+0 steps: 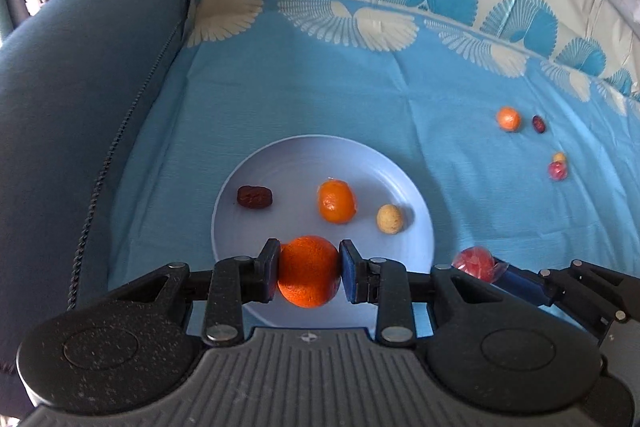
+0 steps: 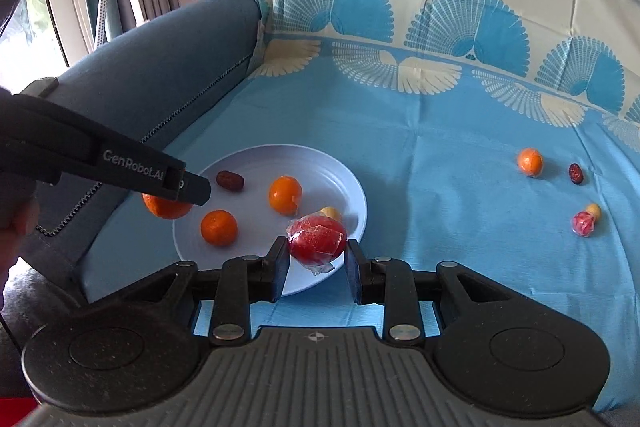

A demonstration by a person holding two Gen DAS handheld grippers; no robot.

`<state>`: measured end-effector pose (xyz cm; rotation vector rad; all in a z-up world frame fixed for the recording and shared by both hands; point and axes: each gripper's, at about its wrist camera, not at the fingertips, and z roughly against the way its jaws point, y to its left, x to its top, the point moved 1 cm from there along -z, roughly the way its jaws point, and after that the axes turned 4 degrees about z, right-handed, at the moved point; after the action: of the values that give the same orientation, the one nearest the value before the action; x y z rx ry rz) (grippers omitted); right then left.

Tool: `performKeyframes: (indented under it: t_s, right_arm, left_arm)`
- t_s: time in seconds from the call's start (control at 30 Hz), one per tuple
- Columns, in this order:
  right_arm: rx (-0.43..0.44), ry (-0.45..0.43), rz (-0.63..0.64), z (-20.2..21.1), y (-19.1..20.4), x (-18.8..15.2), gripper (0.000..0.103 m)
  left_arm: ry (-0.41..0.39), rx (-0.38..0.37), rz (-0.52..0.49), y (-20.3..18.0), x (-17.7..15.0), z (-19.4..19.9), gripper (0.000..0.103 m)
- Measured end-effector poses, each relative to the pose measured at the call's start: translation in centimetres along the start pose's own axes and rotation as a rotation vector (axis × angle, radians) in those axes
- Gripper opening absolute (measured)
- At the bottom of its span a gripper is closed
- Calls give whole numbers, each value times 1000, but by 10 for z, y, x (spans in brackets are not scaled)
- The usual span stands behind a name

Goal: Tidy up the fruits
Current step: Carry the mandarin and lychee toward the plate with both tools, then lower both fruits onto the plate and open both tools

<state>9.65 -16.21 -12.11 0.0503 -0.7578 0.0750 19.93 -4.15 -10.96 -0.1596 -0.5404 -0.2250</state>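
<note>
"GenRobot.AI" in pale letters on side of left gripper (image 2: 188,187); no other text legible.

Blue cloth (image 2: 440,155) with fan-pattern border covers the surface, next to a dark blue sofa arm (image 1: 80,99). On the cloth: pale plate (image 2: 352,195) at left; well apart at right, small orange (image 2: 530,162), date (image 2: 576,173), yellow ball (image 2: 593,211) touching wrapped red fruit (image 2: 583,224).
</note>
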Motion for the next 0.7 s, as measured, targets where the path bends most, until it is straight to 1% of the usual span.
performKeyframes:
  t_s: [0.1,0.13,0.17,0.2,0.23,0.27,0.3,0.33,0.37,0.4,0.47,0.6,0.7]
  right_arm:
    - [8,36,25,-24,3,-1,32]
    - [11,46,29,-30,4,-1,32]
    - [17,59,33,-37,4,-2,32]
    - [27,70,39,-44,5,-1,33]
    - [30,76,46,-49,5,0,32]
    - [28,80,51,-53,6,2,38]
    - [25,84,54,-56,5,5,54]
    - [20,82,53,-56,5,8,63]
    - [17,72,45,-53,3,11,75]
    - [16,57,37,-48,1,14,84]
    - [13,44,26,-34,-3,17,91]
    - [20,81,-27,3,-10,7,94]
    - [31,100,-68,35,-7,-5,96]
  left_arm:
    - [12,4,1,3,6,-22,35]
    - [12,7,-3,4,7,-28,37]
    - [9,6,-9,4,8,-32,48]
    - [-3,6,-12,4,9,-35,57]
    - [-14,12,-13,6,10,-35,79]
    - [-30,28,-8,6,12,-33,98]
    - [-58,44,0,7,13,-28,103]
    - [-91,55,10,9,13,-20,103]
    - [-104,52,7,10,13,-13,103]
    - [-102,50,-4,12,13,-6,103]
    - [-94,77,-4,15,8,10,103]
    - [-78,119,46,27,-20,47,103]
    - [-61,122,103,35,-43,74,103]
